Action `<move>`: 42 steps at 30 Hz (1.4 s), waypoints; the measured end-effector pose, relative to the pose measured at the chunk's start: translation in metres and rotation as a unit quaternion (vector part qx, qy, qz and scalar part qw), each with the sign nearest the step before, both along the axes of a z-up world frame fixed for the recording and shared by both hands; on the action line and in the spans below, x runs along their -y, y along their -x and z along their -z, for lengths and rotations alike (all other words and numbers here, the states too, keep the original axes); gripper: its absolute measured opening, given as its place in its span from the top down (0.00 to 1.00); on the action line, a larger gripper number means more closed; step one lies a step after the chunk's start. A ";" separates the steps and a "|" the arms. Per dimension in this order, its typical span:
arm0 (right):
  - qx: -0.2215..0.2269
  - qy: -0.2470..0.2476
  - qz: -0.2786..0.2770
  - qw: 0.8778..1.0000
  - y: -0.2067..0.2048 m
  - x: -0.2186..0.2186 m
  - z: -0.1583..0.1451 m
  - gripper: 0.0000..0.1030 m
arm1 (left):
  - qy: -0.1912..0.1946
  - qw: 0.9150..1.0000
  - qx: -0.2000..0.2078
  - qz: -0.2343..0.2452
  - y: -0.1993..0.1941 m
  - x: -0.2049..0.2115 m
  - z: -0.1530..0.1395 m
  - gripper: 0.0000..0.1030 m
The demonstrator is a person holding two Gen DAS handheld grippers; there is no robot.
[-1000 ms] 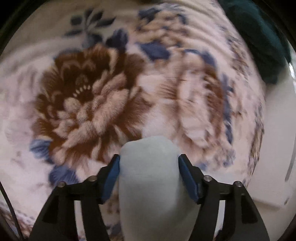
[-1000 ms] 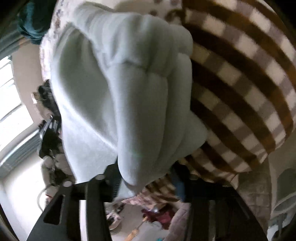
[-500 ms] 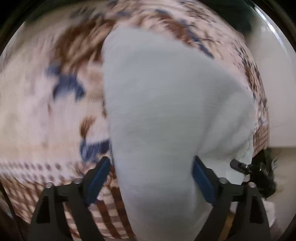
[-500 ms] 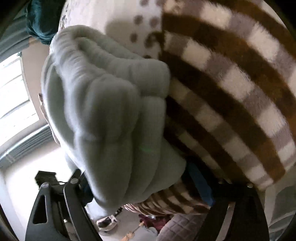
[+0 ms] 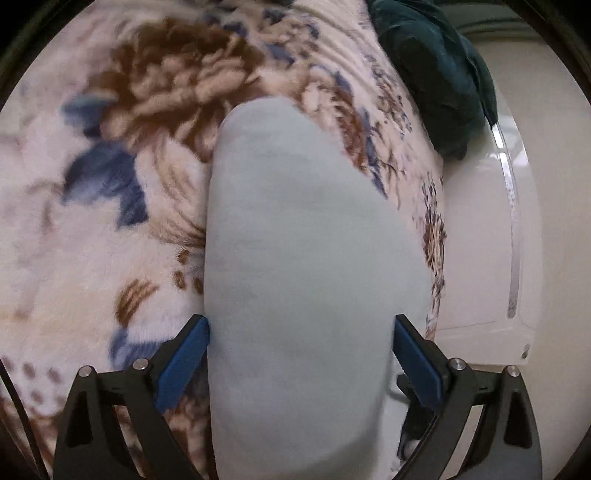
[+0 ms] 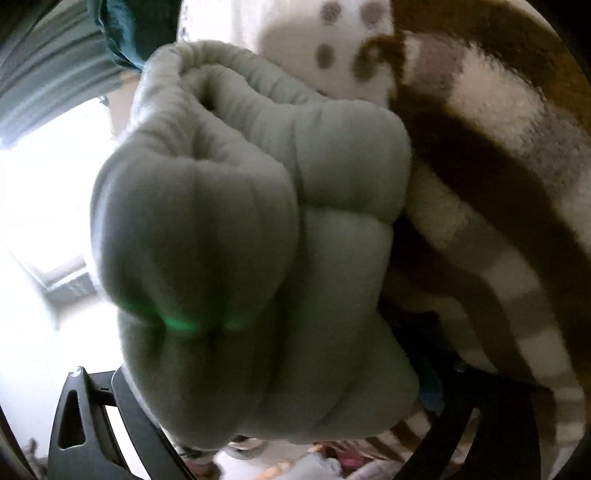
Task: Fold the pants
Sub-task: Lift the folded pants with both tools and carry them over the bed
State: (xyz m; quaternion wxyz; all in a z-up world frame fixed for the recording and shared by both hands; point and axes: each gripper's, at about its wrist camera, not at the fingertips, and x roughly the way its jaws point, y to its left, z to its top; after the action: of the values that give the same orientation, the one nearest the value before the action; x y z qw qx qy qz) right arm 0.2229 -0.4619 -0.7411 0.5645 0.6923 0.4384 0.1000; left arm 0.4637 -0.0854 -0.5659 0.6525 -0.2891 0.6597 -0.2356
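Observation:
The pale grey-blue pants (image 5: 303, 221) lie as a folded, rounded bundle on the floral fleece blanket (image 5: 110, 258). My left gripper (image 5: 301, 328) stands wide, its blue pads (image 5: 184, 354) flanking the bundle's near end without squeezing it. In the right wrist view the pants (image 6: 240, 221) show as thick stacked folds on the brown-striped part of the blanket (image 6: 498, 221). My right gripper (image 6: 273, 369) is opening, with the folds bulging between its fingers. The fabric hides both of its pads.
A dark teal garment (image 5: 436, 74) lies at the bed's far right corner, also seen as a teal garment (image 6: 122, 29) at top left. White furniture (image 5: 480, 240) borders the bed on the right. A bright window (image 6: 44, 184) and cluttered floor (image 6: 314, 465) lie beyond the bed edge.
Both grippers' jaws have spread wide and let go of the pants. The left swung across the blanket. The right sank, and the bundle now rests on the bed.

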 end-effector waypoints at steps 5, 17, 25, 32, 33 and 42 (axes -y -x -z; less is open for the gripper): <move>0.024 -0.016 0.001 1.000 -0.003 0.003 -0.011 0.00 | 0.043 0.999 -0.031 -0.008 -0.008 0.001 0.025 0.00; -0.014 -0.015 -0.023 1.000 -0.035 -0.013 0.011 0.00 | 0.060 0.997 -0.043 0.030 -0.013 0.017 0.028 0.04; -0.035 0.091 -0.025 0.995 -0.028 -0.022 -0.041 0.47 | 0.047 0.998 0.008 0.052 -0.002 0.021 -0.017 0.27; 0.000 0.131 -0.013 0.991 -0.031 -0.036 -0.108 0.52 | 0.077 0.994 0.053 0.065 -0.002 0.021 -0.092 0.28; 0.008 0.143 -0.017 0.989 -0.037 -0.038 -0.125 0.52 | 0.081 0.993 0.058 0.056 -0.006 0.017 -0.104 0.28; 0.098 0.196 -0.063 0.974 -0.154 -0.103 -0.253 0.52 | 0.099 0.988 0.122 0.010 -0.102 -0.061 -0.226 0.28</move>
State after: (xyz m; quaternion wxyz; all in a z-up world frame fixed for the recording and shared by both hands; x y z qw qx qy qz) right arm 0.3771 -0.3586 -0.4885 0.7218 0.5259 0.4348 0.1154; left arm 0.5653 -0.0244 -0.3401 0.6935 -0.3147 0.5518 -0.3400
